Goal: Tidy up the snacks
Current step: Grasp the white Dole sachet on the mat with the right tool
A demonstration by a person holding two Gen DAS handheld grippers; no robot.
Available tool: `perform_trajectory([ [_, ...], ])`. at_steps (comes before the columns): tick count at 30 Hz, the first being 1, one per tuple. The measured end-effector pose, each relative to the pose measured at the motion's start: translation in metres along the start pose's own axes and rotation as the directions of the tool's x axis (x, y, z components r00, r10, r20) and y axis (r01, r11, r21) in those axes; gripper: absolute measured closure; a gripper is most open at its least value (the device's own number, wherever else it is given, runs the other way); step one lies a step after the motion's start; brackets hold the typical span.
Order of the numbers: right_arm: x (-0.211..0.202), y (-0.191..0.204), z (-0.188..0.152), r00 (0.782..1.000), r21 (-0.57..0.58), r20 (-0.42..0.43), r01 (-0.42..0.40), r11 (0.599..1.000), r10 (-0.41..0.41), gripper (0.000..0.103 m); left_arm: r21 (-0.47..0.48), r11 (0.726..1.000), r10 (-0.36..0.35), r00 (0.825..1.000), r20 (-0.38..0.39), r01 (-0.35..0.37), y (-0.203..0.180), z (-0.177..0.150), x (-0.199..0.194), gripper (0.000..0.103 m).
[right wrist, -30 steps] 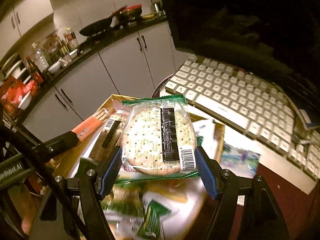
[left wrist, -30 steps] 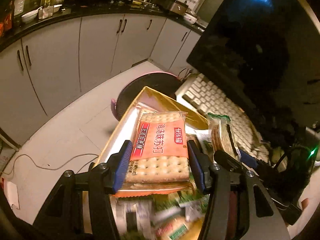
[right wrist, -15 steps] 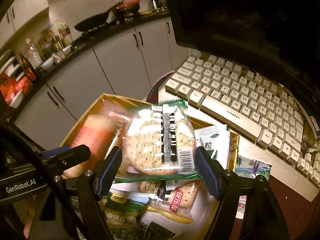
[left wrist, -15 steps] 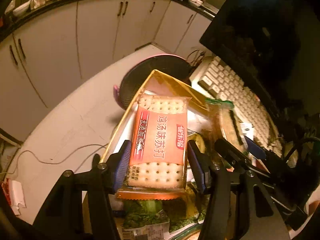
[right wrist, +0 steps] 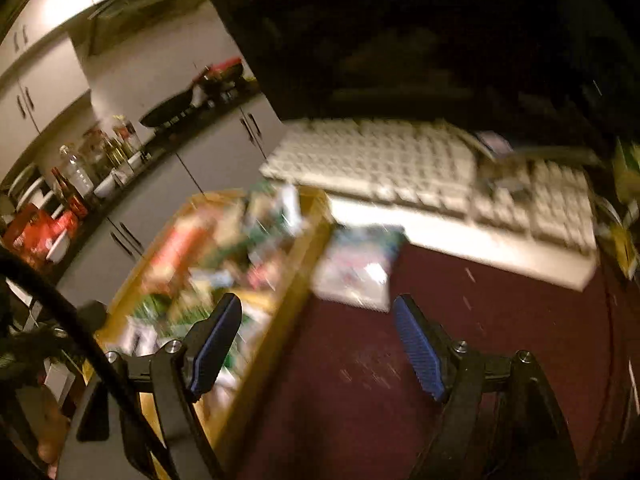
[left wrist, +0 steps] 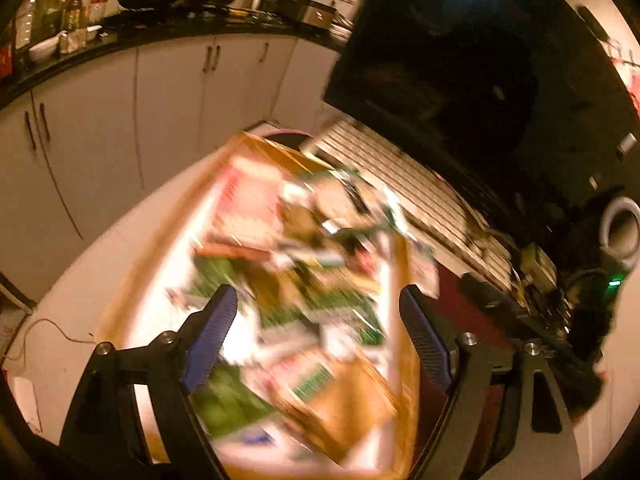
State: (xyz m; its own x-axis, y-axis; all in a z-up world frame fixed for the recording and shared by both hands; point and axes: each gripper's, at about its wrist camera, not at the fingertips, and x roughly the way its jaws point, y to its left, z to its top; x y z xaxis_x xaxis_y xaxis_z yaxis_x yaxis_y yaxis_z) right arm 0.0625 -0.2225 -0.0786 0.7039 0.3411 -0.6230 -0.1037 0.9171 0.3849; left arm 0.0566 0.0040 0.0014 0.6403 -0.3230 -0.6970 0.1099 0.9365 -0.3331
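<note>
No label reads through the blur. My left gripper (left wrist: 318,328) has just been opening: its jaws stand apart with nothing between them, and the red cracker pack (left wrist: 248,204) they clamped a second ago lies ahead in the snack box (left wrist: 400,280). My right gripper (right wrist: 318,344) has also just been opening and has let go its green pack; its empty jaws straddle the box's edge above the dark red surface (right wrist: 480,320).

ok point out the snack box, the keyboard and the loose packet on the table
snack box (right wrist: 280,312): right wrist view, on its near cardboard wall
keyboard (right wrist: 400,168): right wrist view, on the middle rows of keys
loose packet (right wrist: 356,268): right wrist view, on the packet's middle, beside the box
</note>
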Motion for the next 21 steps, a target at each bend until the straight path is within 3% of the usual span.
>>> perform_trajectory([
  [3,-0.001,-0.021,-0.010,0.998,0.057,-0.050,-0.029,0.998,0.032,0.024,0.038,0.999,-0.022,1.000,-0.018,0.022,-0.022,-0.019,-0.003,0.020],
  [9,0.002,-0.035,0.000,0.998,0.106,-0.062,-0.007,0.994,0.014,0.025,0.091,0.996,-0.012,0.999,-0.040,0.015,-0.044,-0.031,0.001,0.020],
  [11,0.012,-0.035,0.005,0.996,0.114,-0.089,0.001,0.993,0.009,0.030,0.093,0.996,-0.012,0.999,-0.044,0.016,-0.045,-0.032,0.000,0.020],
  [13,0.028,-0.037,0.009,0.991,0.119,-0.130,0.020,0.993,-0.004,0.043,0.089,0.996,-0.006,0.999,-0.046,0.010,-0.042,-0.031,0.002,0.020],
  [16,0.051,-0.039,0.021,0.985,0.134,-0.171,0.023,0.991,0.000,0.054,0.072,0.997,-0.009,0.999,-0.054,0.013,-0.036,-0.029,0.006,0.020],
  [20,0.069,-0.040,0.030,0.983,0.167,-0.183,0.021,0.986,0.010,0.066,0.050,0.999,-0.010,0.998,-0.057,0.013,-0.026,-0.025,0.008,0.020],
  [21,0.072,-0.038,0.032,0.983,0.156,-0.183,0.022,0.987,0.007,0.074,0.046,0.999,-0.011,0.998,-0.055,0.014,-0.024,-0.025,0.008,0.020],
])
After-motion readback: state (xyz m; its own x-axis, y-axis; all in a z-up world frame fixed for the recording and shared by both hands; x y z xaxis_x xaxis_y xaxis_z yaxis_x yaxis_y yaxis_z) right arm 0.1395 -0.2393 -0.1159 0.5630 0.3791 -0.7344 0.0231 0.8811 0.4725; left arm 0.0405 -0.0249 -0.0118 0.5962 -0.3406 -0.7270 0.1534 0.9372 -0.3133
